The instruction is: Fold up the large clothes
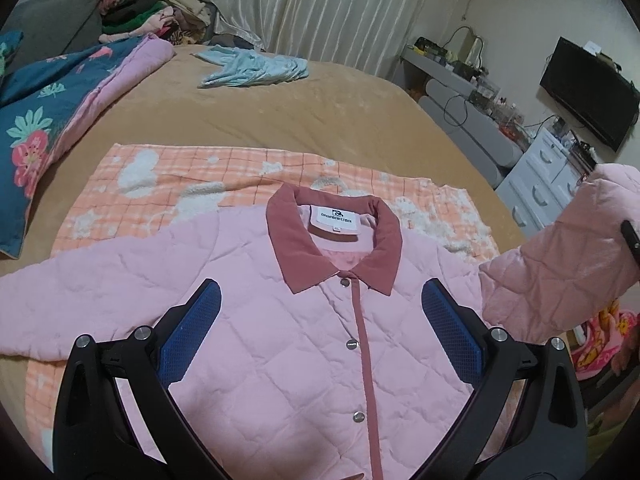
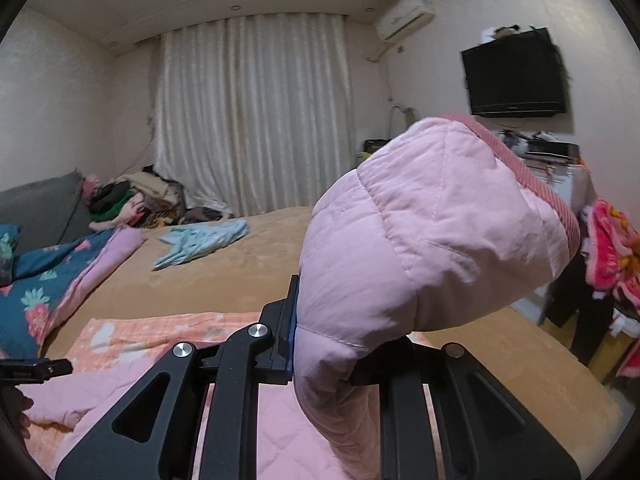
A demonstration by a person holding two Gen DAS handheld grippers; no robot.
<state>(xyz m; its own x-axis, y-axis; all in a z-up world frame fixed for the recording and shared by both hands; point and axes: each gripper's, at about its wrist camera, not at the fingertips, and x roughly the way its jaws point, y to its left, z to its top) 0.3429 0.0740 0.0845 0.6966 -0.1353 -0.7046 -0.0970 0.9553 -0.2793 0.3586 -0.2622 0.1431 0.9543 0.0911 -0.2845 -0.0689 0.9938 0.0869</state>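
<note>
pink quilted jacket [image 1: 304,340] lies face up, snapped shut, on an orange checked blanket [image 1: 192,176] spread over the bed [image 1: 280,112], collar [image 1: 296,236] pointing toward the far edge. left gripper [image 1: 320,328] hovers over the chest, jaws wide apart, holding nothing. right gripper [image 2: 332,340] has its jaws clamped on the jacket's sleeve [image 2: 420,232], which is lifted off the bed near the right edge; cuff [image 2: 532,188] bulges above the jaws.

step in hand, as i judge it: fold that sleeve across the front. to do it well, carry the sleeve low and level toward the placket [image 1: 366,360], lay it flat along the chest, and use the left gripper to pin the shoulder so the body does not drag.

hidden: the hem is cut off by the lower frame edge; the right gripper's far finger is buried under fabric; the other sleeve's cuff runs out of view at the left.
</note>
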